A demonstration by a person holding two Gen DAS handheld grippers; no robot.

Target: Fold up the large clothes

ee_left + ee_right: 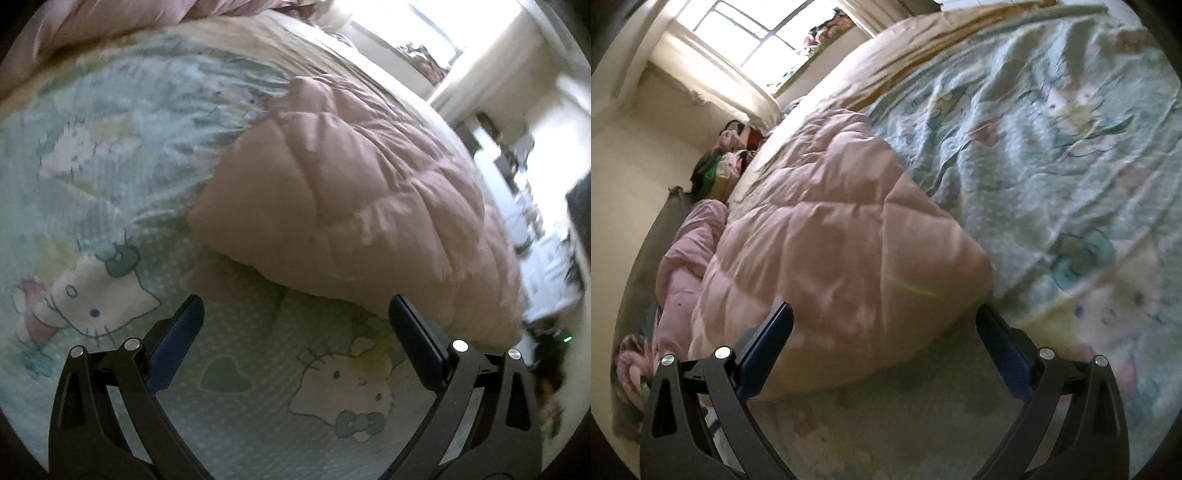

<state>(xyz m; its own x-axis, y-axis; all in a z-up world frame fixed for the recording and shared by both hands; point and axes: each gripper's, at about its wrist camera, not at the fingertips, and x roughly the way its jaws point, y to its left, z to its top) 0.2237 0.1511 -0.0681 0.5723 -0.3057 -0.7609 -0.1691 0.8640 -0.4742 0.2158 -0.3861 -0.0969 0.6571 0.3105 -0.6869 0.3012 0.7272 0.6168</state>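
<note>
A pink quilted comforter (351,192) lies folded in a thick pad on the cartoon-cat bedsheet (110,184). The left gripper (295,321) hangs spread wide just before its near edge, empty. The right gripper (884,325) is spread too, its fingers either side of the pad's corner, grasping nothing. No containers show.

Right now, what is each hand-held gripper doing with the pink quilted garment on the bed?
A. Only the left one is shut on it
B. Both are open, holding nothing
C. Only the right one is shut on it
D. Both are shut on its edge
B: the left hand-held gripper and the right hand-held gripper both have their jaws spread wide, and the pink quilted garment lies loose on the bed sheet.
</note>
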